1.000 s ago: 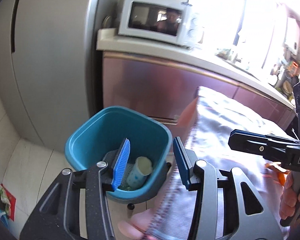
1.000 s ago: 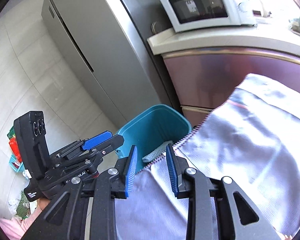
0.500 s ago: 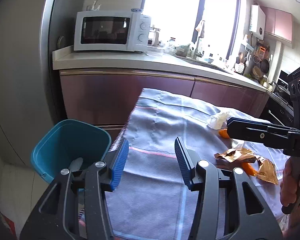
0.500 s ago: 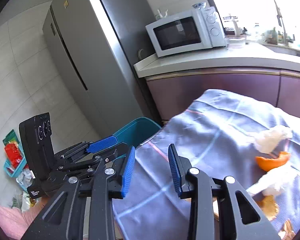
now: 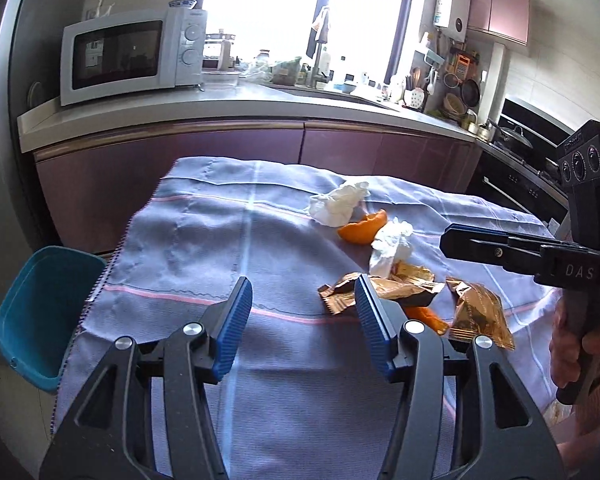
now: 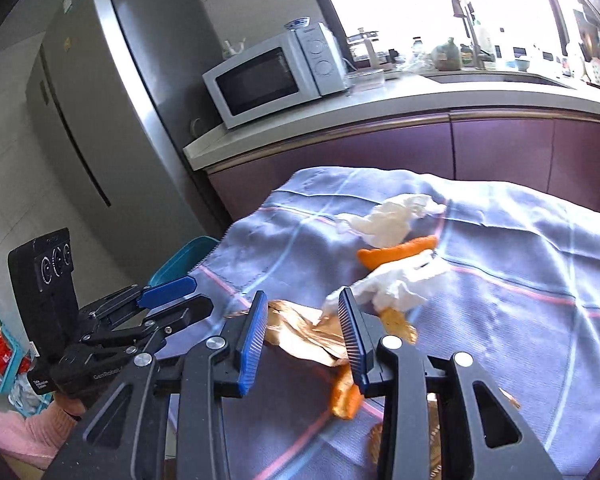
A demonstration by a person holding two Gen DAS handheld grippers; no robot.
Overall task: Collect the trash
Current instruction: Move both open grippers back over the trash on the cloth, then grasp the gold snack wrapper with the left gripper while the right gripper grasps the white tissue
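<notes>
Kitchen: purple cabinets under a pale counter across the middle of both views, white microwave point(image 5: 134, 58) at upper left of the left wrist view, grey fridge point(image 6: 100, 120) filling the left of the right wrist view.
Tablecloth point(image 5: 204, 240): blue-grey with pink and white stripes, spread over the table, filling the centre and bottom of both views.
Bin point(image 5: 32, 320): one, teal, at lower left of the left wrist view, just past the cloth's left edge; inside not visible from here.
Left gripper point(image 5: 302, 326): bottom centre of its own view, jaws opening, only bare cloth between them.
Right gripper point(image 6: 303, 338): bottom centre of its own view, jaws apart, clamped on nothing, a gold wrapper showing through the gap beyond the tips.
Trash: clustered right of centre on the cloth, well apart from the bin.
Tissues: two crumpled white, one point(image 5: 338, 206) farther up, one point(image 5: 392, 248) nearer.
Orange peel: two pieces, larger point(image 5: 362, 230) between the tissues, smaller point(image 5: 426, 316) low by the wrappers.
Gold wrappers: at least two, one point(image 5: 380, 290) centre, one point(image 5: 478, 314) to its right; exact count hard to tell.
Progress: judged unfinished, all visible litter lying on the cloth, none held; likely next a pick from the wrapper pile.
</notes>
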